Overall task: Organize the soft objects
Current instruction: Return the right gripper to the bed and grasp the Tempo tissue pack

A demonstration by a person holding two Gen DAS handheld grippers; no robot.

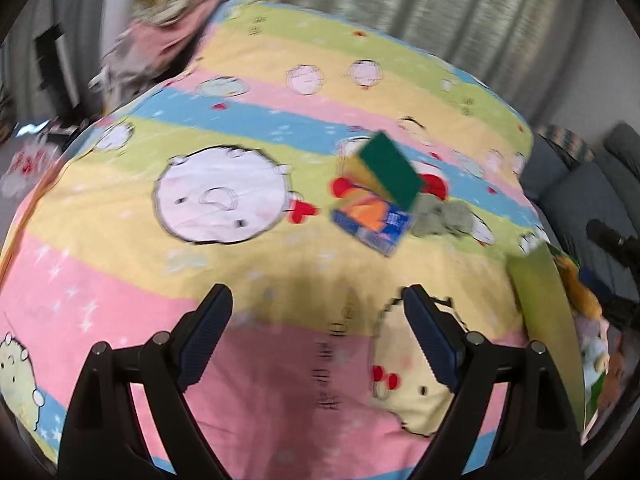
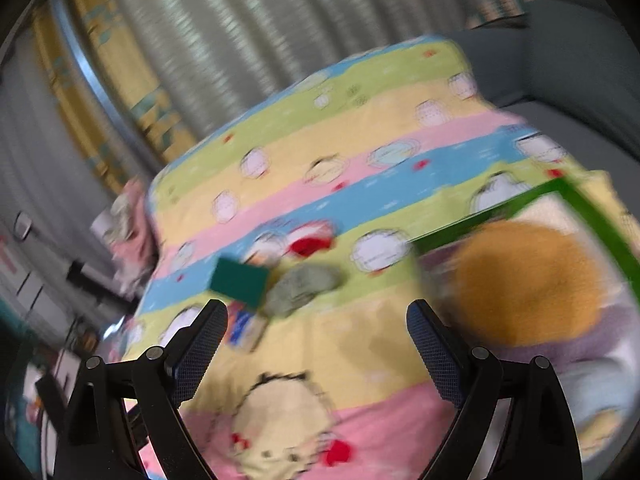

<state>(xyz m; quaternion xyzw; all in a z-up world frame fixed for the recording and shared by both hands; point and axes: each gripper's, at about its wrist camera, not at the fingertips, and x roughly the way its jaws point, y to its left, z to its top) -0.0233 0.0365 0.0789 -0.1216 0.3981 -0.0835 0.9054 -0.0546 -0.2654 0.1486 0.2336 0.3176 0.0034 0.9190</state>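
**Both claws wide and empty over the striped bedspread**

Nearest my lens in the left wrist view is my left claw (image 1: 318, 312), its 2 dark blue pads spread far apart with only bedding between them. My right claw (image 2: 316, 326) stands the same way in the right wrist view: wide open, gripping nothing.

The soft things I am sorting lie ahead of me. In the left view a green and yellow sponge (image 1: 386, 170) sits at about 1 o'clock from my fingertips, tilted up on edge and leaning on a blue and orange packet (image 1: 372, 220) just below it. A crumpled grey cloth (image 1: 440, 218) touches the packet on its 3 o'clock side. In the right view the same cluster sits at 11 o'clock, the sponge (image 2: 239, 280) beside the grey cloth (image 2: 304, 286), with the packet (image 2: 242, 330) just past my left-hand pad.

At 3 o'clock in the left view stands a green box (image 1: 548, 312) with plush toys in it, an orange plush toy (image 1: 580, 292) at its rim. In the right view that green box (image 2: 596, 216) fills the 2 o'clock area and the orange plush toy (image 2: 528, 280) bulges large just beside my right-hand pad; motion blur hides the other toys' shapes.

All of this rests on the bedspread (image 1: 120, 280), striped pink, yellow, blue and green with round cartoon faces. At 10 o'clock in the left view a pile of pink clothes (image 1: 160, 36) lies at the far corner, and pale curtains (image 1: 460, 8) hang at 12 o'clock.
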